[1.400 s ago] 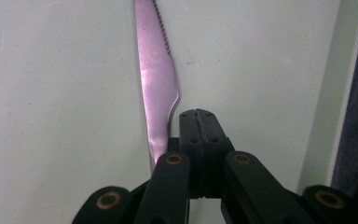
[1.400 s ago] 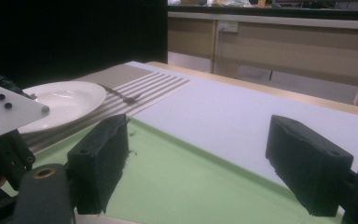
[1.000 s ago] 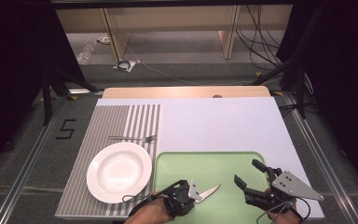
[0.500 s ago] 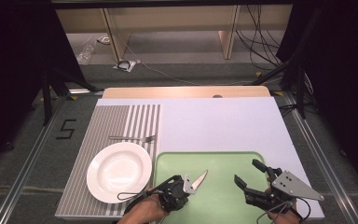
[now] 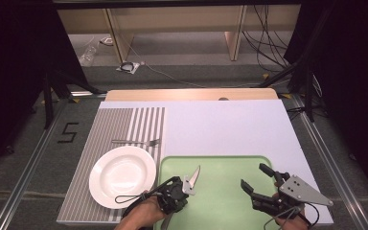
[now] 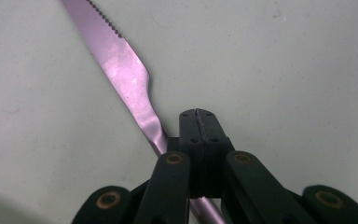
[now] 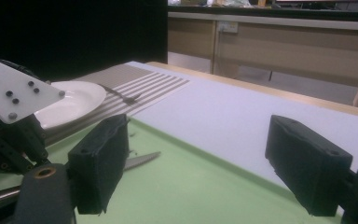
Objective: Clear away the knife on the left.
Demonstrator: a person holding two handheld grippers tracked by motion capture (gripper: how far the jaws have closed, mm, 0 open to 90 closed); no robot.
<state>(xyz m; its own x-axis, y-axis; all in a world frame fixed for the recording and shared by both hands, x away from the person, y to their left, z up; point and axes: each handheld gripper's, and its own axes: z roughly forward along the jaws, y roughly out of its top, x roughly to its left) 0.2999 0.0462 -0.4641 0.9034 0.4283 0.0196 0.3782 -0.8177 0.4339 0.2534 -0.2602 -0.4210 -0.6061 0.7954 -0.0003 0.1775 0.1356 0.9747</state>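
Where plate (image 5: 122,175) flanks tray (image 5: 220,211) — fork (image 5: 136,142).

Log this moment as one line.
left gripper: shut on knife | knife: over green tray | right gripper: open, over tray

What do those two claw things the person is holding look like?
Both are black with two chunky jaws. The left gripper has brass-coloured pivot pins at the joints and a thin black cable looping out beside it. The right gripper carries a flat grey three-cornered plate with small screws on top, and its jaw pads are blocky.
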